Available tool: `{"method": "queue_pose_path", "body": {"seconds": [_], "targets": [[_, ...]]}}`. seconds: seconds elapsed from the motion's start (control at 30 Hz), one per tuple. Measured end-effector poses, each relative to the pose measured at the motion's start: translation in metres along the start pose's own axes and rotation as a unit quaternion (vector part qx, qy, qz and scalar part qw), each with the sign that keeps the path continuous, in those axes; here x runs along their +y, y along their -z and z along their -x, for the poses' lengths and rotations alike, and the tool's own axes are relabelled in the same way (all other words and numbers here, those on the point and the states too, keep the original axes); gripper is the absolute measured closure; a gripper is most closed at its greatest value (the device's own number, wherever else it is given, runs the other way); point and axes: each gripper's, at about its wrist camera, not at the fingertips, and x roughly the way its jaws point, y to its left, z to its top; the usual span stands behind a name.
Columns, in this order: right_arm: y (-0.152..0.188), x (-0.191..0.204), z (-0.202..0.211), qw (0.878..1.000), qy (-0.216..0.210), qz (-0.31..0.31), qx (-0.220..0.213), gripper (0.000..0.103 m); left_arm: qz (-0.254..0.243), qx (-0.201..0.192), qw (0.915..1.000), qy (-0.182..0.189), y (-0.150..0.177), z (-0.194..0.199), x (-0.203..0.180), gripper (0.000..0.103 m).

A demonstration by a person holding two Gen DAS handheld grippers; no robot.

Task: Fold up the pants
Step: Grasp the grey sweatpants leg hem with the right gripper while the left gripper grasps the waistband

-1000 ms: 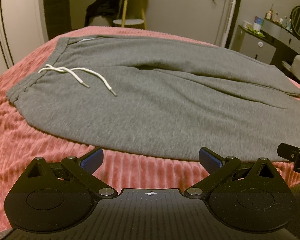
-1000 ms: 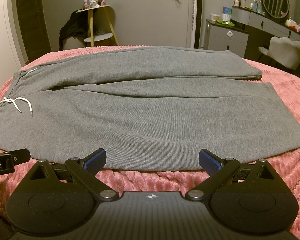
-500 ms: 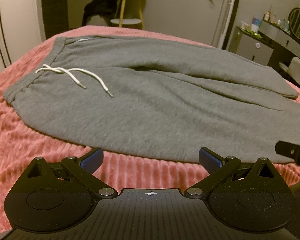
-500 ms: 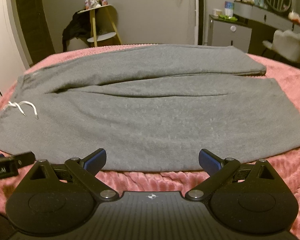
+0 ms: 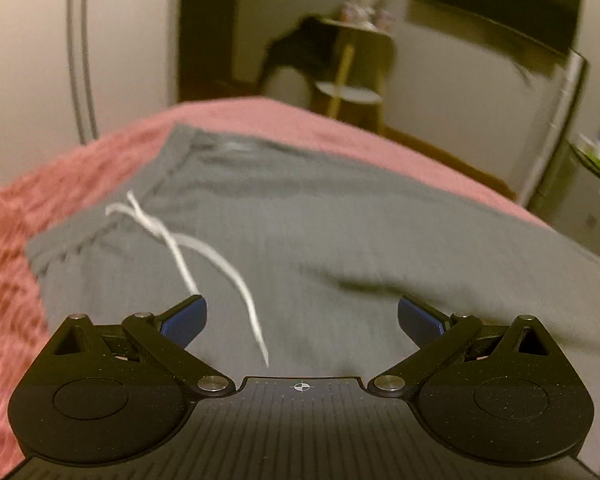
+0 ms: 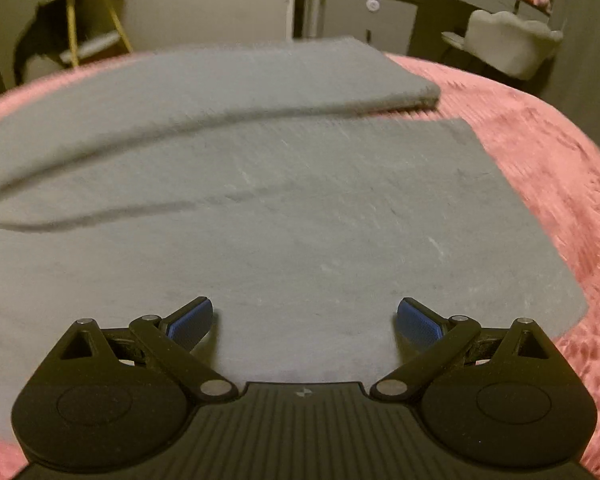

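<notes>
No words, brands or numbers can be read in either view. Bottles on the far dresser (image 6: 380, 4) are too blurred for labels.
</notes>
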Motion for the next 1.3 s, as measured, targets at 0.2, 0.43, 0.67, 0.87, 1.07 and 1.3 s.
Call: {"method": "queue_pose_path", "body": {"seconds": [0.2, 0.43, 0.67, 0.87, 1.07, 1.3], "targets": [[-0.020, -0.004, -0.007, 0.996, -0.034, 0.025, 0.073, 0.004, 0.004, -0.057, 0.9945, -0.088, -0.008, -0.057, -0.001, 0.000], [-0.191, -0.008, -0.018, 0.990, -0.089, -0.089, -0.063, 0.004, 0.013, -0.142, 0.9795, -0.142, 0.000, -0.087, 0.015, 0.000], [-0.341, 0.048, -0.148, 0.973, 0.003, -0.229, -0.033, 0.013, 0.109, -0.150, 0.9738, -0.132, 0.010, -0.110, 0.044, 0.000], [-0.361, 0.076, -0.213, 0.959, 0.096, -0.265, 0.009, 0.013, 0.206, -0.075, 0.9677, -0.125, 0.009, -0.142, 0.079, 0.000], [-0.348, 0.065, -0.210, 0.959, 0.121, -0.254, -0.041, 0.084, 0.201, -0.074, 0.9686, -0.126, 0.009, -0.142, 0.078, 0.000], [-0.240, -0.013, -0.085, 0.913, -0.083, -0.354, -0.186, 0.098, 0.183, -0.046, 0.9752, -0.116, 0.005, -0.145, 0.079, 0.000]]}}
